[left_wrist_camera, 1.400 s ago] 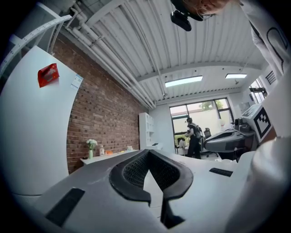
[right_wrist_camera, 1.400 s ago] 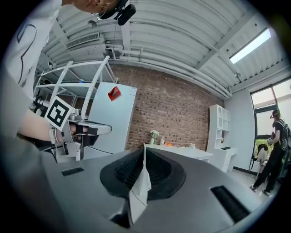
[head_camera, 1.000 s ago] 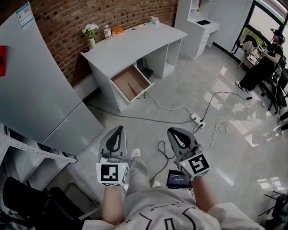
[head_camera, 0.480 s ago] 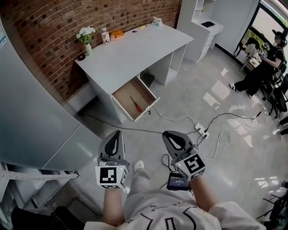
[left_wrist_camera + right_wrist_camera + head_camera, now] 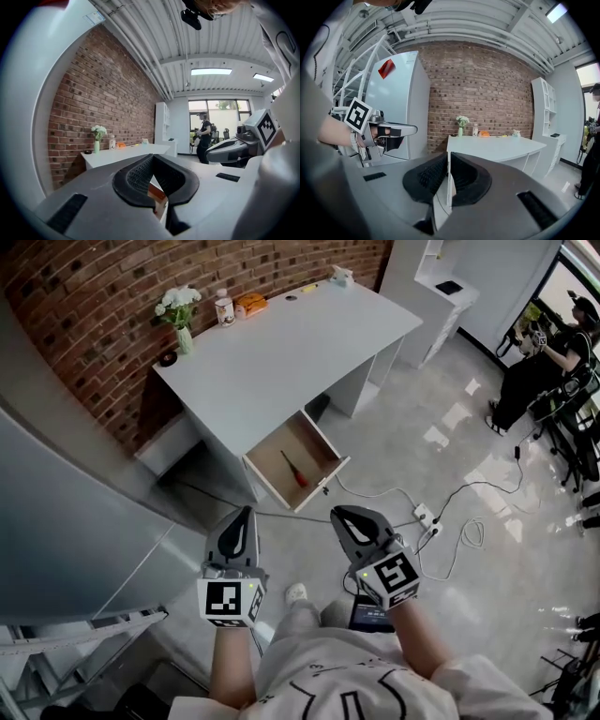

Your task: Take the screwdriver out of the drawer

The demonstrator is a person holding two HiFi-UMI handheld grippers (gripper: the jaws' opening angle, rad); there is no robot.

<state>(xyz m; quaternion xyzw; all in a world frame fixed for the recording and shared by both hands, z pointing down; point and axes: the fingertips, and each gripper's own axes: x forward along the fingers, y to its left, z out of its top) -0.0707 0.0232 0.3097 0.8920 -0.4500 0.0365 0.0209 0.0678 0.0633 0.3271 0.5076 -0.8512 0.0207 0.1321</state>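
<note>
The screwdriver (image 5: 292, 470), red-handled with a dark shaft, lies in the open wooden drawer (image 5: 324, 486) that sticks out from the white desk (image 5: 281, 343). My left gripper (image 5: 247, 510) and right gripper (image 5: 337, 512) are held side by side over the floor, short of the drawer and pointing toward it. Both are shut with nothing between the pads. In the left gripper view the left gripper (image 5: 152, 157) points level at the desk (image 5: 122, 152). In the right gripper view the right gripper (image 5: 447, 154) faces the desk (image 5: 497, 143) and the brick wall.
A vase of white flowers (image 5: 180, 310), a bottle (image 5: 223, 310) and an orange object (image 5: 251, 304) stand at the desk's back edge. Cables and a power strip (image 5: 427, 517) lie on the floor right of the drawer. A grey cabinet (image 5: 75, 521) stands left; a person (image 5: 534, 371) sits far right.
Both grippers have travelled forward toward the desk together with the view; the drawer and screwdriver now sit closer in front of the tips. Both stayed shut.
</note>
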